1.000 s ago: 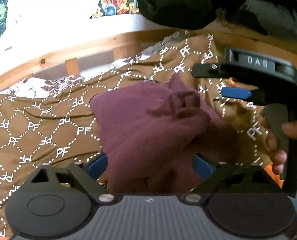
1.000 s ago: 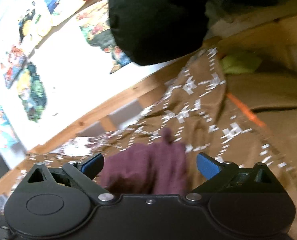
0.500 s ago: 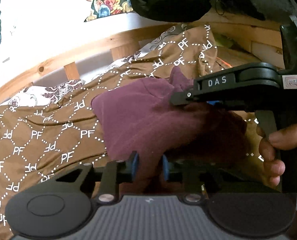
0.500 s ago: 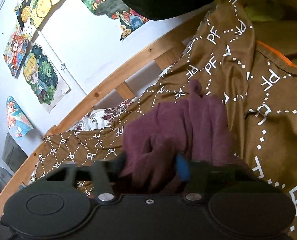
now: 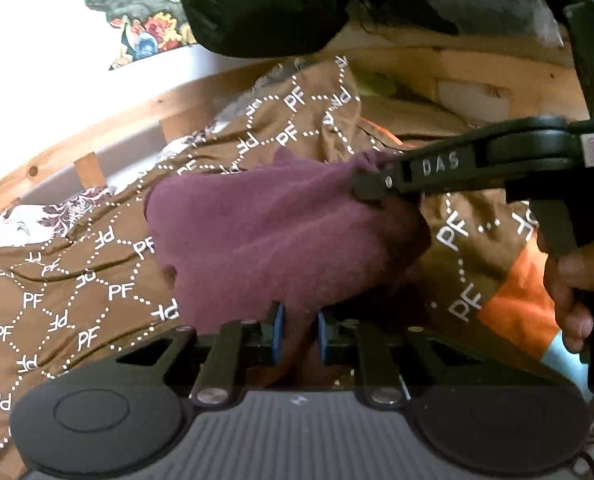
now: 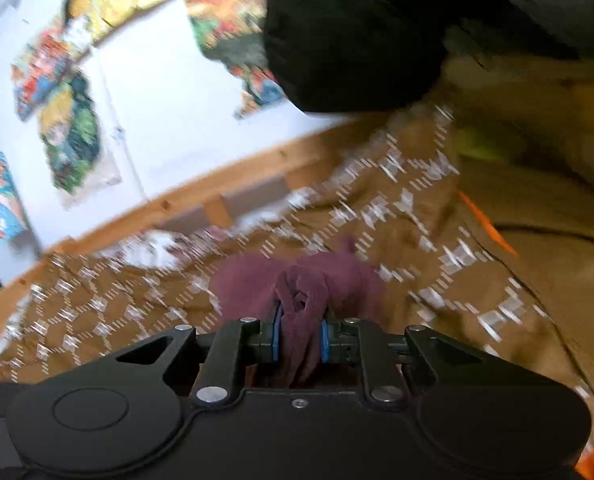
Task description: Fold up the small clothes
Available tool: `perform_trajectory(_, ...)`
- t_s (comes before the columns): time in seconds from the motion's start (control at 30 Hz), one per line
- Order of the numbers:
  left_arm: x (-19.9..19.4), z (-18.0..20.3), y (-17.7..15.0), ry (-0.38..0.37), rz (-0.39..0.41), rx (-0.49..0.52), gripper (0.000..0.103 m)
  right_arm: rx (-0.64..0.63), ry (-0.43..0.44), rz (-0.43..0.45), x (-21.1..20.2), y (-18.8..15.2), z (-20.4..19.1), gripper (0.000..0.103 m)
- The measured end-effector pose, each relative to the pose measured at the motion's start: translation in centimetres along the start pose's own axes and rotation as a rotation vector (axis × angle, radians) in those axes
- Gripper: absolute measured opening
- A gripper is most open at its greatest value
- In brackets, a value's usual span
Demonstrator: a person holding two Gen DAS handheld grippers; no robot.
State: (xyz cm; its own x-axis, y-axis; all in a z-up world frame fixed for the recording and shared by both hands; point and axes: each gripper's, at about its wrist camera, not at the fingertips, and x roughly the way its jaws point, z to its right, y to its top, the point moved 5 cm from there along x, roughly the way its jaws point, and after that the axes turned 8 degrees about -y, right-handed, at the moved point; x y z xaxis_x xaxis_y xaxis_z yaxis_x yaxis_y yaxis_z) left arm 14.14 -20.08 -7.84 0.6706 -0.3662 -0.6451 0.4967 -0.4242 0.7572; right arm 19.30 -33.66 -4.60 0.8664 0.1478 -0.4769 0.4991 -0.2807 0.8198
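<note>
I see my left gripper (image 5: 299,332) closed on the near edge of the maroon cloth (image 5: 273,236); its jaws have just been closing, and the cloth is bunched between the blue pads (image 5: 278,332). The cloth is stretched over the brown patterned bedspread (image 5: 57,300), and its far corner is pinched by my right gripper (image 5: 371,190), which enters from the right with a hand (image 5: 573,280) on its handle, partly cut off by the frame. In the right wrist view that gripper (image 6: 300,334) is clamped on a gathered fold of the cloth (image 6: 297,284), jaws also just closed, but the picture is smeared and the bedspread (image 6: 417,240) pattern is unreadable. A black bulky thing (image 5: 265,4) blocks the top of both views; I cannot tell what it is. The wooden bed rail (image 5: 137,120) runs behind.
</note>
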Motion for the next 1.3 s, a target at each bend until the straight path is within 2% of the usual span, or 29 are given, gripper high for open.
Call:
perform_trajectory(0.1,0.2,0.1,-0.3,-0.006,-0.010,-0.001,0.021,0.047,-0.042,-0.082,0.7,-1.3,1.4,0.019)
perform_trajectory(0.17,0.2,0.0,-0.5,-0.015,-0.016,-0.017,0.023,0.075,-0.046,-0.106,1.1,-1.9,2.1,0.021)
perform_trajectory(0.23,0.1,-0.3,-0.6,-0.032,-0.016,-0.041,0.029,0.112,-0.041,-0.132,1.3,-2.3,2.7,0.027)
perform_trajectory(0.27,-0.1,-0.4,-0.7,-0.042,-0.014,-0.058,0.031,0.140,-0.034,-0.133,1.3,-2.4,2.9,0.035)
perform_trajectory(0.33,-0.6,-0.7,-0.9,-0.079,-0.008,-0.096,0.046,0.193,-0.018,-0.122,1.0,-2.1,3.6,0.048)
perform_trajectory(0.4,-1.0,-1.1,-1.0,-0.121,0.001,-0.132,0.055,0.233,-0.006,-0.100,0.7,-1.6,4.0,0.063)
perform_trajectory(0.47,-1.7,-1.5,-1.1,-0.151,0.012,-0.176,0.065,0.265,-0.001,-0.075,0.4,-1.0,4.6,0.071)
perform_trajectory(0.5,-2.1,-1.7,-1.1,-0.156,0.019,-0.205,0.075,0.276,0.000,-0.058,0.2,-0.7,4.8,0.073)
perform_trajectory(0.53,-2.6,-2.1,-1.1,-0.156,0.030,-0.238,0.085,0.283,-0.006,-0.044,0.2,-0.4,4.8,0.073)
perform_trajectory(0.63,-3.4,-3.7,-1.0,-0.140,0.062,-0.333,0.094,0.277,-0.032,-0.022,0.2,0.2,5.1,0.073)
perform_trajectory(0.73,-3.4,-5.4,-0.9,-0.106,0.049,-0.411,0.102,0.230,-0.063,-0.014,0.3,0.4,5.0,0.074)
perform_trajectory(0.9,-2.3,-8.3,-1.0,-0.044,0.002,-0.547,0.102,0.107,-0.093,-0.005,1.1,0.5,3.8,0.088)
perform_trajectory(1.03,-0.7,-9.9,-1.2,-0.001,-0.074,-0.599,0.102,-0.033,-0.065,-0.002,2.7,1.7,2.2,0.087)
perform_trajectory(1.13,0.1,-10.3,-1.6,-0.001,-0.109,-0.607,0.102,-0.136,-0.065,0.046,4.0,2.1,1.0,0.069)
perform_trajectory(1.2,0.5,-10.4,-1.7,-0.012,-0.118,-0.601,0.102,-0.169,-0.074,0.045,5.0,1.9,0.7,0.055)
perform_trajectory(1.3,1.1,-10.4,-2.0,-0.027,-0.130,-0.595,0.102,-0.175,-0.040,0.003,6.5,1.3,0.5,0.054)
